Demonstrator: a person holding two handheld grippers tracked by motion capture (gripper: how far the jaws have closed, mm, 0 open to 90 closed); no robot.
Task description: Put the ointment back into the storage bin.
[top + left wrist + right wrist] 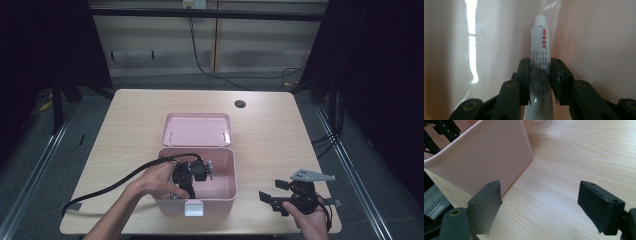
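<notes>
Tube (540,57) sits clamped mid-body in my left gripper (540,75), down inside the pink box (227,187), cap pointing away from me. Judged light, soft-walled and slick; a grip on the flat middle should hold without squeezing the contents out. Lid (197,129) lies behind the box. Right gripper (540,202) waits spread wide over the table (270,135).
</notes>
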